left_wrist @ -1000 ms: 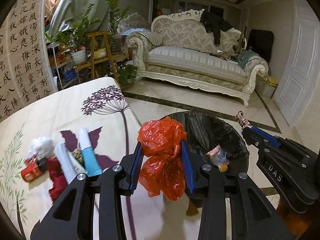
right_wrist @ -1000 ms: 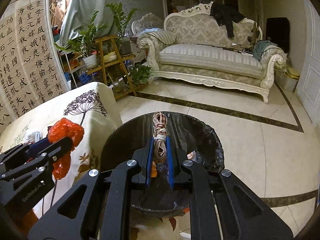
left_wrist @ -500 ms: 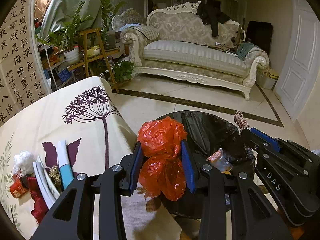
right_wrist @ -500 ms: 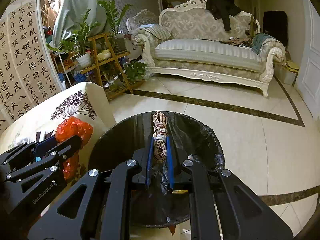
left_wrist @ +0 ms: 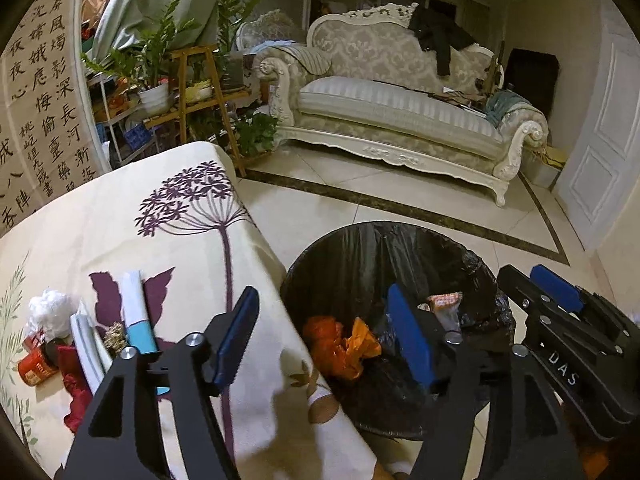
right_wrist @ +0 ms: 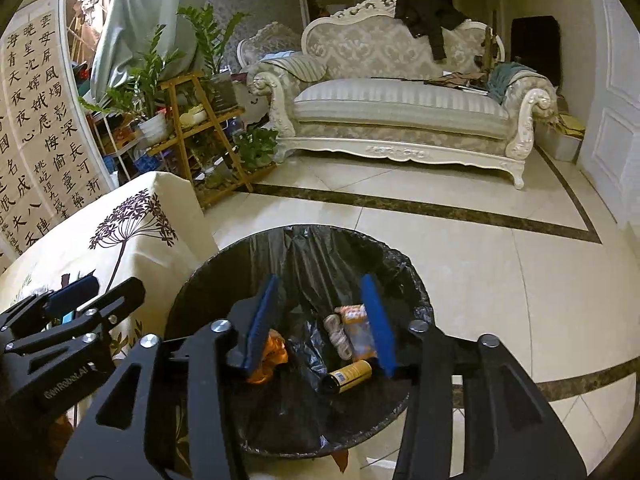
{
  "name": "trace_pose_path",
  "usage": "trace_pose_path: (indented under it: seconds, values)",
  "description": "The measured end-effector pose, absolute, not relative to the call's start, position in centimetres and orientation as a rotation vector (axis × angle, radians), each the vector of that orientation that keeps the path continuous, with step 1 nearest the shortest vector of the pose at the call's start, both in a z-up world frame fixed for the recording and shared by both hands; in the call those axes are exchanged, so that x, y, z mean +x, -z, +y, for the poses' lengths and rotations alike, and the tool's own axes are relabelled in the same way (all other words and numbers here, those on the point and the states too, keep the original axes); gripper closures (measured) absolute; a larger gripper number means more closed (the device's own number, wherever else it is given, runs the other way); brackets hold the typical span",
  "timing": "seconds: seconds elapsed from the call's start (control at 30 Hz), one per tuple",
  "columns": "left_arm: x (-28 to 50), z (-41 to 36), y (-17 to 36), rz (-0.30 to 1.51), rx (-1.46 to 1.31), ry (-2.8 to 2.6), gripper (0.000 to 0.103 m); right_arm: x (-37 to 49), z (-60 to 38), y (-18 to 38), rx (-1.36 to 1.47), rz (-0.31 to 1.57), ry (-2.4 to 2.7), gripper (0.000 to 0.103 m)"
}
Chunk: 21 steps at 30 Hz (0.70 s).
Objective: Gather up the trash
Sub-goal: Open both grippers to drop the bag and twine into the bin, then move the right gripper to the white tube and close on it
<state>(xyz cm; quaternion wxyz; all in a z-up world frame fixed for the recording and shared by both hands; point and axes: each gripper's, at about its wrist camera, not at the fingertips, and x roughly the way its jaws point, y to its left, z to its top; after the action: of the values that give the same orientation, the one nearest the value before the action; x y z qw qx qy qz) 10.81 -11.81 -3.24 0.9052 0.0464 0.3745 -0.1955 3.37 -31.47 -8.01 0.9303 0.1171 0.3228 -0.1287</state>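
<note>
A bin lined with a black bag [left_wrist: 472,264] [right_wrist: 392,264] stands on the floor beside the table. The orange plastic bag [left_wrist: 336,344] [right_wrist: 272,354] lies inside it, with a rope bundle [right_wrist: 338,334], a snack wrapper [right_wrist: 356,320] and a dark yellow-labelled bottle [right_wrist: 350,376]. My left gripper [left_wrist: 324,328] hangs over the table's edge and the bin, jaws opening, nothing between them. My right gripper [right_wrist: 320,316] is over the bin, jaws opening and empty. More trash sits on the table: a white-blue tube [left_wrist: 138,312], a white wad [left_wrist: 50,308], a red can [left_wrist: 34,368], a red cloth [left_wrist: 76,392].
The table carries a cream cloth [left_wrist: 120,216] with purple flower prints. Beyond the tiled floor [right_wrist: 500,272] stand a pale sofa [left_wrist: 400,116], a wooden plant stand [left_wrist: 200,96] with potted plants and a calligraphy screen [left_wrist: 44,112]. A white door [left_wrist: 600,140] is on the right.
Both grippers have opened. The orange bag left the left jaws and the rope bundle left the right jaws; both now lie in the bin.
</note>
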Motion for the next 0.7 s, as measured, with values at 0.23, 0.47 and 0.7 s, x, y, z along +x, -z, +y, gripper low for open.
trace_pose_path:
  seconds: [0.23, 0.47, 0.7]
  values:
    - [10.0, -9.8, 2.4, 0.758, 0.081, 0.366, 0.029, 3.0, -30.7, 7.7, 0.239, 0.663, 0.248, 0.052]
    - [8.9, -6.1, 1.7, 0.751, 0.055, 0.308, 0.028, 2.7, -28.0, 7.3, 0.230, 0.675, 0.197, 0.051]
    - [7.9, -1.2, 1.4, 0.749, 0.015, 0.217, 0.026, 3.2, -23.5, 6.8, 0.194, 0.689, 0.101, 0.051]
